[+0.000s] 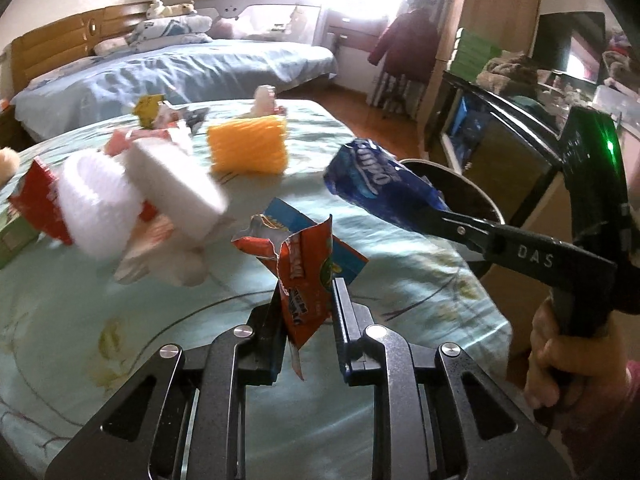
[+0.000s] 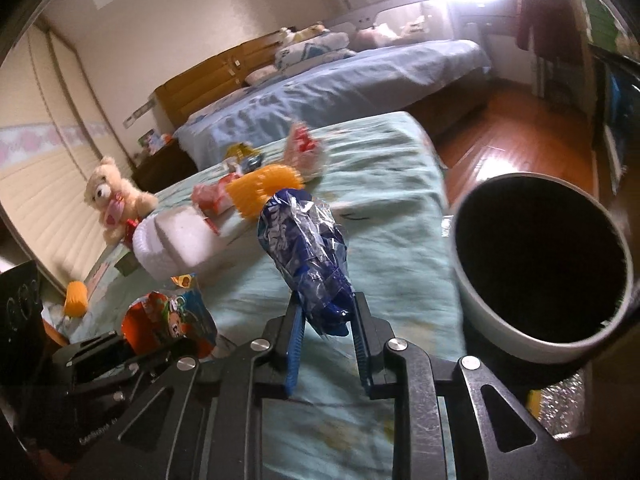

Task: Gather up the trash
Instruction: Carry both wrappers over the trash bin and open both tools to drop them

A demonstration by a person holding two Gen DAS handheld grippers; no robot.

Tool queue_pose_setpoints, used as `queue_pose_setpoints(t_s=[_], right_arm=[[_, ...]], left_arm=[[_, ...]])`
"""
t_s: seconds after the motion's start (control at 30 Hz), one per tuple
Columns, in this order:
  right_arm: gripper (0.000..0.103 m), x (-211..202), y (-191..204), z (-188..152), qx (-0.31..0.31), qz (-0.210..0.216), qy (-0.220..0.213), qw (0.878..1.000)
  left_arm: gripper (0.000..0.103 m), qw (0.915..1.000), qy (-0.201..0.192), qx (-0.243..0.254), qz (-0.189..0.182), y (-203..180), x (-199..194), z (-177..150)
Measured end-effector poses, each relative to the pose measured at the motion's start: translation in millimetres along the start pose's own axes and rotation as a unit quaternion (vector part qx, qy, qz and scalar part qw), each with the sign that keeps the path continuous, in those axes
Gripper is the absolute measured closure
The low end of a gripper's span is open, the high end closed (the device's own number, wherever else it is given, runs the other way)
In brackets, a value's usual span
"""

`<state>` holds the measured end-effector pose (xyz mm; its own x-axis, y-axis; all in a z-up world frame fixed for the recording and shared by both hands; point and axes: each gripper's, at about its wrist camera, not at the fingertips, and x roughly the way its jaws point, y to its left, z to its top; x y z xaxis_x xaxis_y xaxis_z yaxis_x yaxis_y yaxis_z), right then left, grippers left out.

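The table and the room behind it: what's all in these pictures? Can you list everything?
Orange wrapper: one, orange, held up between the left gripper's fingers.
Blue wrapper: one, blue, held up by the right gripper, near the bin.
Bin: one, pale outside and dark inside, beside the table's right edge.
White foam pieces: two, white, left part of the table.
Orange foam net: one, orange-yellow, mid-table.
Teddy bear: one, cream, far left table edge.
Tablecloth: one, pale green.
Bed: one, blue sheets, behind the table.
Left gripper: black, closed on the orange wrapper.
Right gripper: black, closed on the blue wrapper.
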<state>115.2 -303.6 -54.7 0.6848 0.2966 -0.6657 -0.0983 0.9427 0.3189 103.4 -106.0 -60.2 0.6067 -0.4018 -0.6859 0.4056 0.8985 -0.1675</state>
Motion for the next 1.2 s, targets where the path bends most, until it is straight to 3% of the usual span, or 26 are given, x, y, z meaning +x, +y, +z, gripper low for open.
queue_pose_setpoints(t_s=[0.8,1.2], right_arm=[[0.08,-49,-117,1,0.078,-0.113,-0.022,0.99],[0.08,-51,-141,5,0.088,-0.136,-0.014,0.987]], left_arm=[[0.084,0.9947,0.016,0.091,-0.045,-100,65,54],[0.084,0.9914,0.031,0.115,-0.054,-132,92,69]])
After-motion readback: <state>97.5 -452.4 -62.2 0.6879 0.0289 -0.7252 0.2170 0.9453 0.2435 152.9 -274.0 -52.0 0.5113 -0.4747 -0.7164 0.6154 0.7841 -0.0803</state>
